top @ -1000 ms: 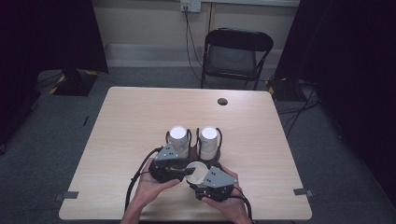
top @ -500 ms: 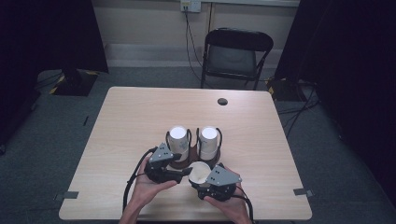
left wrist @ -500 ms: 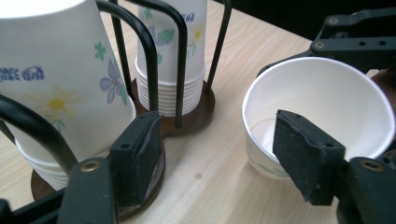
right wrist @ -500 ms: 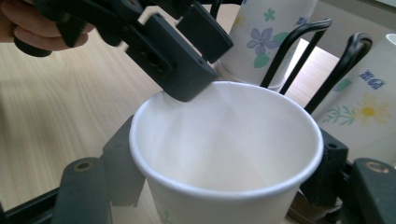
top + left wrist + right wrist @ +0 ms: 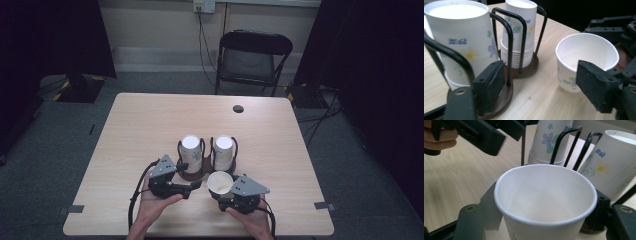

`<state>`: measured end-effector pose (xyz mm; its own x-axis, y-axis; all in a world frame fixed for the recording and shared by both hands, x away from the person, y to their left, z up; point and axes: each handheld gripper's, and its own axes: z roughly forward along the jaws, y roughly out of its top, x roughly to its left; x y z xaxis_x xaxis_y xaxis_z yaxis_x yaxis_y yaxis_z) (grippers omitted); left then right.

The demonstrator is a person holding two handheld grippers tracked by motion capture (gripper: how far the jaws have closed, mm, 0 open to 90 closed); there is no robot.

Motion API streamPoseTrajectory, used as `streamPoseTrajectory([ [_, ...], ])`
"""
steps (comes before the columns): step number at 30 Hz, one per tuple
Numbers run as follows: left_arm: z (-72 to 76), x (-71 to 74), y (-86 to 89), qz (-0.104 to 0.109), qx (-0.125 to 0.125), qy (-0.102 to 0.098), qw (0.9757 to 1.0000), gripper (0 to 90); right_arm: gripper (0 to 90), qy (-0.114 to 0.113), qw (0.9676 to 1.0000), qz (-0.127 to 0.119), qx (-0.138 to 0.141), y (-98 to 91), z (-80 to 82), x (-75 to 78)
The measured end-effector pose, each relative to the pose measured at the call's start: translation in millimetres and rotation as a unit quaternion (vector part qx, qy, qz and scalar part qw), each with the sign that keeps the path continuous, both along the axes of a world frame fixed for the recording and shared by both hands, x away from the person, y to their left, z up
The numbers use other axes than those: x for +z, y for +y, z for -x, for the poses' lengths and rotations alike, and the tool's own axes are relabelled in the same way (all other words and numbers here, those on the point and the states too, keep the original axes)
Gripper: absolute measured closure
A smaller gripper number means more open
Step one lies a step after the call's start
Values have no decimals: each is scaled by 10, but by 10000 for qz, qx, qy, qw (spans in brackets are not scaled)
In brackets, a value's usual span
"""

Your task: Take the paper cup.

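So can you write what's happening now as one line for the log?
right hand-held gripper: shut on single paper cup, upright | left hand-held gripper: jaws just opened, nothing between | cup rack: two upside-down stacks

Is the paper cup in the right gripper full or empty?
Empty: the paper cup stands mouth up between the right gripper jaws, showing bare white inside.

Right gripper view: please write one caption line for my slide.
Right gripper holds an upright empty paper cup beside the wire cup holder.

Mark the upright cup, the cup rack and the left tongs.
upright cup (image 5: 544,195), right gripper view, inner wall.
cup rack (image 5: 510,47), left gripper view, black wire loop.
left tongs (image 5: 192,175), high view, between the tips.
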<state>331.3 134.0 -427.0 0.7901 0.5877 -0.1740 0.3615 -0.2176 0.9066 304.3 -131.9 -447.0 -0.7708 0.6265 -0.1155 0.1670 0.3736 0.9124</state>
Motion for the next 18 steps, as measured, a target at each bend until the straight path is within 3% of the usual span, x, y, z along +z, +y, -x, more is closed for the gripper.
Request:
streamPoseTrajectory([
  [7,15,-76,76,50,21,-67,10000,178,304,56,9999,-50,-92,-73,-7,10],
  [11,31,-130,105,-58,38,-145,9999,182,303,118,9998,-102,-150,-118,-22,6],
  [13,28,-162,113,-101,16,-73,9999,173,302,134,9996,-156,-186,-146,-28,5],
  [15,48,-190,120,-242,120,-186,9995,183,300,156,9993,-201,-274,-187,-42,11],
  [18,55,-235,173,-117,237,-186,9995,182,300,176,9989,-263,-333,-220,-48,17],
])
